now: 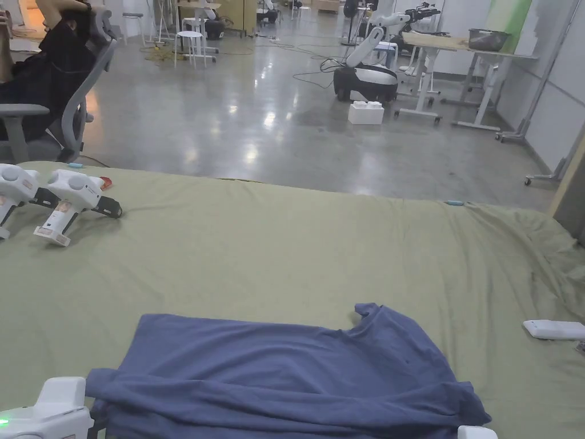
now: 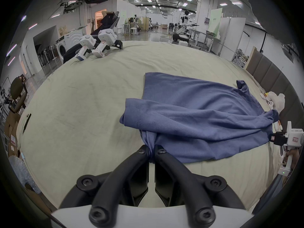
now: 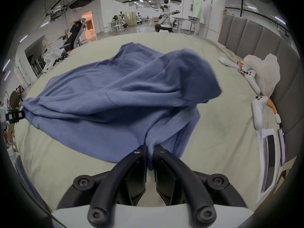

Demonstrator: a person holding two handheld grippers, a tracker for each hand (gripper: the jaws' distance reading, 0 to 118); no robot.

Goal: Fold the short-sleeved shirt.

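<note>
A blue short-sleeved shirt (image 1: 285, 366) lies on the green bed sheet (image 1: 274, 251) near the front edge, its near part lifted and doubled over the rest. My left gripper (image 2: 151, 149) is shut on a bunched edge at the shirt's (image 2: 197, 113) left side. My right gripper (image 3: 150, 149) is shut on a hemmed edge at the shirt's (image 3: 115, 96) right side, with a fold of cloth hanging above it. In the head view the left gripper's white body (image 1: 48, 411) sits at the bottom left corner. The right gripper's body (image 1: 477, 432) peeks in at the bottom right.
Two spare white grippers (image 1: 63, 203) rest on the sheet at the far left. A white remote (image 1: 554, 329) lies at the right edge, with white controllers (image 3: 258, 109) and a crumpled bag (image 3: 263, 72) by the padded headboard (image 3: 256, 39). A person reclines in a chair (image 1: 74, 86) beyond the bed.
</note>
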